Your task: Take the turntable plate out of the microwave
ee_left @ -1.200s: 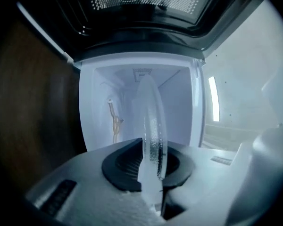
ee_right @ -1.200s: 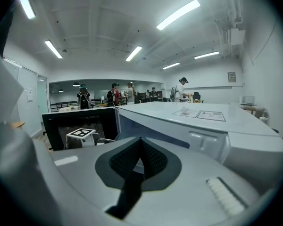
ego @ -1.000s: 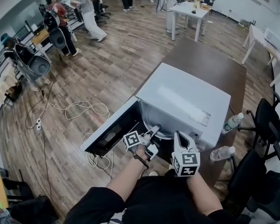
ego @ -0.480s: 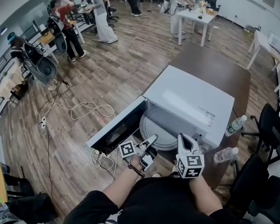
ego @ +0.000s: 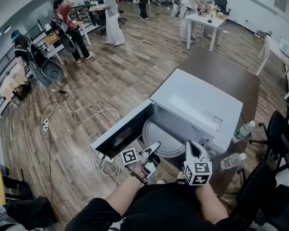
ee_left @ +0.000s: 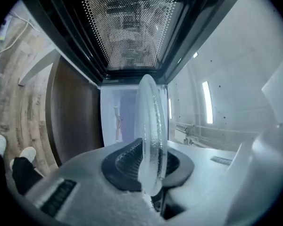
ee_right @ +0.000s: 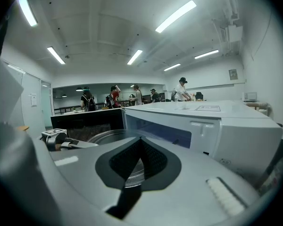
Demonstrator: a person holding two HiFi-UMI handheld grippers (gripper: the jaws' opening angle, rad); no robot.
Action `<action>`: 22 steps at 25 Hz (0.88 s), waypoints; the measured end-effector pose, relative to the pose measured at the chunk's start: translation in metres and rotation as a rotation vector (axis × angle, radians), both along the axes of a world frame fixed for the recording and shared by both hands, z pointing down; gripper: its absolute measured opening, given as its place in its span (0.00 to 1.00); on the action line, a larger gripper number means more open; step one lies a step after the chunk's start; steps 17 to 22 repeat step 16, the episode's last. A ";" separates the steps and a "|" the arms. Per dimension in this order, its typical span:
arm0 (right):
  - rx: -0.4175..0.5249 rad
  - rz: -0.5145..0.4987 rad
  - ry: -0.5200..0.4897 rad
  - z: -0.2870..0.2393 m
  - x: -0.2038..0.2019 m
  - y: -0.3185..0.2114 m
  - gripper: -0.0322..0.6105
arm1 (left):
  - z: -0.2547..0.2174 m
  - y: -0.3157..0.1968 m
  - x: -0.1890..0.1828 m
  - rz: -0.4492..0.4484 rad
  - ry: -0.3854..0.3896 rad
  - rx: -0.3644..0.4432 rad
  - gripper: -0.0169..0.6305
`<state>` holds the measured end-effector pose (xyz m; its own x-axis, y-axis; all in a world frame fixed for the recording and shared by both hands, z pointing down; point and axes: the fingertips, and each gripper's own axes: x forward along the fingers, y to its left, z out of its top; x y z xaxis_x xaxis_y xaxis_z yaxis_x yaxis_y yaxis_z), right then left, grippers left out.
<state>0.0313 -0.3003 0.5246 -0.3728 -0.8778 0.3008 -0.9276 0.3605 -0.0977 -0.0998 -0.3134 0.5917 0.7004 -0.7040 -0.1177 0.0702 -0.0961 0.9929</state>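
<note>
The white microwave (ego: 197, 105) stands on a brown table (ego: 231, 66) with its door (ego: 120, 134) swung open to the left. The round glass turntable plate (ego: 163, 137) sticks out of the cavity toward me. My left gripper (ego: 154, 152) is shut on its near rim; in the left gripper view the plate (ee_left: 152, 131) stands edge-on between the pads (ee_left: 127, 166). My right gripper (ego: 192, 148) hovers by the microwave's front right corner, shut and holding nothing. In the right gripper view the plate (ee_right: 108, 136) lies ahead, clear of the gripper (ee_right: 134, 166).
Two water bottles (ego: 242, 129) (ego: 229, 160) lie on the table right of the microwave. Black chairs (ego: 274, 129) crowd the right side. A white cable (ego: 86, 112) loops on the wooden floor. Several people stand far back near a white table (ego: 202, 18).
My left gripper has drawn back toward me with the plate, so much more of the plate now shows outside the cavity. The right gripper has stayed where it was.
</note>
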 end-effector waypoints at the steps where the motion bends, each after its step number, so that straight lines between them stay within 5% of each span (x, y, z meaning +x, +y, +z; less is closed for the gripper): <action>1: 0.001 -0.001 0.001 0.000 0.000 0.001 0.06 | -0.001 0.000 0.000 0.000 0.002 0.003 0.08; 22: -0.004 0.003 0.005 0.001 0.008 0.006 0.06 | -0.006 0.001 0.008 -0.007 0.010 0.005 0.08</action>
